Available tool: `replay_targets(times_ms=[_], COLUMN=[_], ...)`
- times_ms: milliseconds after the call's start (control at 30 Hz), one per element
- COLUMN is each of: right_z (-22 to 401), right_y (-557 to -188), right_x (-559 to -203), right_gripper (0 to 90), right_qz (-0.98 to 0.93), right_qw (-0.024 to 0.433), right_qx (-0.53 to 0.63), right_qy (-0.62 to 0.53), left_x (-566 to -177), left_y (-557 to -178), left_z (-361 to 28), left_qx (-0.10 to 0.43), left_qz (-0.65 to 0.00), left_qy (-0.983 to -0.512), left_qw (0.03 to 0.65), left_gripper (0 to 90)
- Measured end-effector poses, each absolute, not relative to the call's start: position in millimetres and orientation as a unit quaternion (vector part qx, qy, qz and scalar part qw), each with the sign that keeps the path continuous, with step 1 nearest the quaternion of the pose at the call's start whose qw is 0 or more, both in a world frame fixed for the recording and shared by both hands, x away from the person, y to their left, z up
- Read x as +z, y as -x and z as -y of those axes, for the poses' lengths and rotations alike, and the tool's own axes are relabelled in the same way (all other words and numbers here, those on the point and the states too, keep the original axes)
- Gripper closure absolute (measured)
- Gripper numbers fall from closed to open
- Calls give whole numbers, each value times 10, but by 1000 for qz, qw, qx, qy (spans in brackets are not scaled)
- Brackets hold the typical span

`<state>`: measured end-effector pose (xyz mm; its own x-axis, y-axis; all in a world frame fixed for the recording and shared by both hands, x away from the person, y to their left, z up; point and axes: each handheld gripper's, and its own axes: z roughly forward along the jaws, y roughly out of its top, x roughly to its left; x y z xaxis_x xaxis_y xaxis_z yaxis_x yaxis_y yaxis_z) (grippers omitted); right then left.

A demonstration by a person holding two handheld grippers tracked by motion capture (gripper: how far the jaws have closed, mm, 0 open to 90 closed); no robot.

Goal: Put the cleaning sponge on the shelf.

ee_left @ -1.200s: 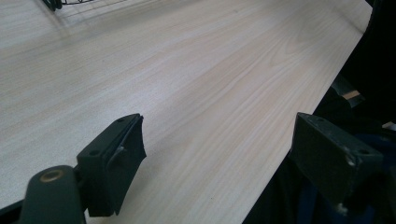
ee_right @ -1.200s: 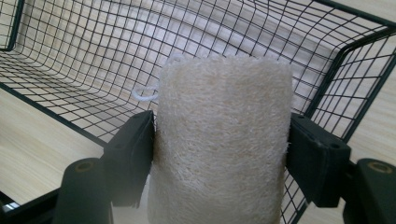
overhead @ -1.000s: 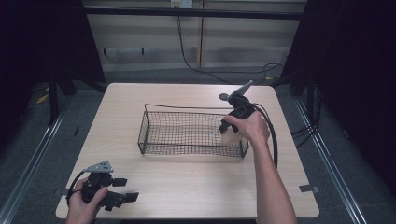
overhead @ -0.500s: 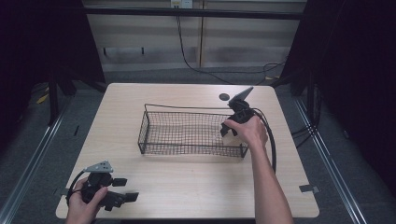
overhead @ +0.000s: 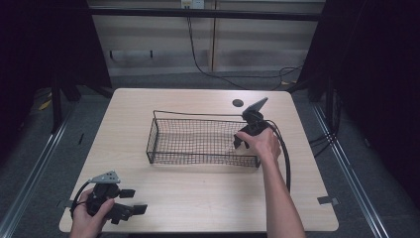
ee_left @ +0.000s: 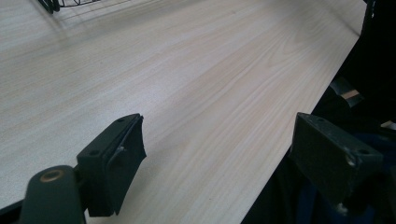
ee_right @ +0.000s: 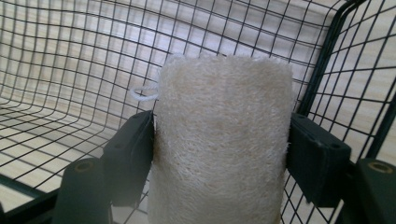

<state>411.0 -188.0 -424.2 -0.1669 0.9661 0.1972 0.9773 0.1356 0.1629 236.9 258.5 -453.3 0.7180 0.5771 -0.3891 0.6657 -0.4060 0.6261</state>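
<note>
- The right gripper (ee_right: 219, 154) clamps a pale loofah (ee_right: 222, 135) inside the wire basket's (overhead: 198, 141) right end; the right gripper view reveals it.
- The left gripper (overhead: 130, 201), jaws spread and empty, rests at the table's (overhead: 198, 198) near-left corner.

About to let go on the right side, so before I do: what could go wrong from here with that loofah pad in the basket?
1. The right gripper clamps the loofah pad close to the wire basket's corner wires; the jaws, opening, could snag the mesh and drag the basket.
2. Its white string loop could catch on a wire.
3. The left gripper rests open at the table edge, one jaw past it; a nudge might tip it off.
</note>
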Motion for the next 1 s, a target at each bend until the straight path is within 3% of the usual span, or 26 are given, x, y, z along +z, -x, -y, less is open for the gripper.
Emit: replay_targets(times_ms=[1000], right_z=[1803], right_y=[-4042], right_x=[-4357], right_gripper=[285], right_qz=[738], right_qw=[-1], right_qx=[-101], right_qy=[667], left_x=[-4529], left_y=[-2364], left_z=[-2570], left_qx=[-56], left_qz=[-368], left_qy=[-838], left_qw=[399], left_gripper=[174])
